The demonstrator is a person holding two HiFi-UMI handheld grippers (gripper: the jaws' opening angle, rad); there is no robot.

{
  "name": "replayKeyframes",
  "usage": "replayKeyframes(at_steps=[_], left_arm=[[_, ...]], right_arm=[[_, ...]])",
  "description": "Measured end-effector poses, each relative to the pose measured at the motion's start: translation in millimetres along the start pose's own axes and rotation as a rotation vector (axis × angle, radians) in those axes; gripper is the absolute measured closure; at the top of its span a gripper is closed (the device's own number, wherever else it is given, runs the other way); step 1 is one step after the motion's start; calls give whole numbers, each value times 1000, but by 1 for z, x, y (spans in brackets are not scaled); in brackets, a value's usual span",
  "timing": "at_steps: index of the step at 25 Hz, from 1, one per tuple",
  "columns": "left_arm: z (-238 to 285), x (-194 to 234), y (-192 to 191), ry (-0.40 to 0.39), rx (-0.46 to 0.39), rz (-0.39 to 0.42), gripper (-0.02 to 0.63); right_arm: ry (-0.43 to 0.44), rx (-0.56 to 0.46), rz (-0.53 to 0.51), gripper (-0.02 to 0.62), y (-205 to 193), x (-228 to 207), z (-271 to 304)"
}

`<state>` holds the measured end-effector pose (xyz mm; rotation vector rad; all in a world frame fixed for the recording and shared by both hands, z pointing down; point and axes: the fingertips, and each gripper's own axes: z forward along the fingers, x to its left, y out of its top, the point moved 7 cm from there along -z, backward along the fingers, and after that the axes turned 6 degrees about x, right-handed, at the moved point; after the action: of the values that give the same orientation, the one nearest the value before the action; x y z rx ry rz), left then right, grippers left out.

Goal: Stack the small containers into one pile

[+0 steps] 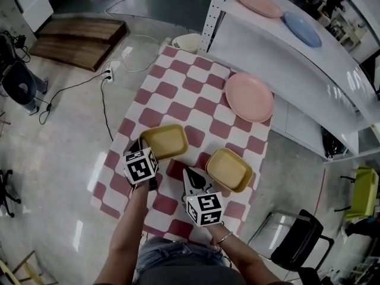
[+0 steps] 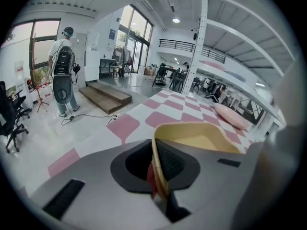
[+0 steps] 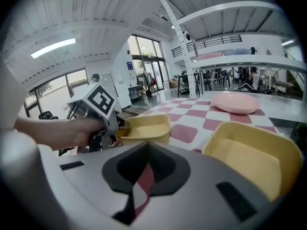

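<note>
Nearest the person, the right gripper (image 1: pixel 190 174) (image 3: pixel 143 183) is hovering low over the cloth (image 1: pixel 178 100). Its jaws are standing only a slit apart, with nothing between them. The right container (image 1: pixel 228 170) (image 3: pixel 254 159) is sitting just beyond and to its right, mouth up, its long axis running diagonally. A little farther, the left gripper (image 1: pixel 144 148) (image 2: pixel 158 176) is pinching the near-left rim of the left container (image 1: pixel 165 141) (image 2: pixel 201 140), with the wall clamped between its pads. That container is resting mouth up, its long axis lying roughly left to right. Its partner is lying to the right and slightly nearer, so nesting is probably calling for a rightward carry and a slight turn. Farthest, a plate (image 1: pixel 249 97) is lying apart.
</note>
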<state>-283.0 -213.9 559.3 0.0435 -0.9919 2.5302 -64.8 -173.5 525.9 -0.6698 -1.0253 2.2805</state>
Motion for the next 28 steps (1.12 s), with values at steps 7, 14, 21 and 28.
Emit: replayKeyframes(at_steps=[7,14,21,28], left_arm=[[-22,-3,9,-48,-43,-20,580],[-47,-19,23,-104,-102,37,579],[-67,-56,25,-184,-136,133,580],[-80,-102,10,-280,-133,219,580]], right_arm=[[-26,-47,-9,584,6,7,-20],[-84,-96,4,584,6,4,-47],[-178,-146,39,584,-3,-7,-84],[-298,-174,113,584,-28,-24,-126]])
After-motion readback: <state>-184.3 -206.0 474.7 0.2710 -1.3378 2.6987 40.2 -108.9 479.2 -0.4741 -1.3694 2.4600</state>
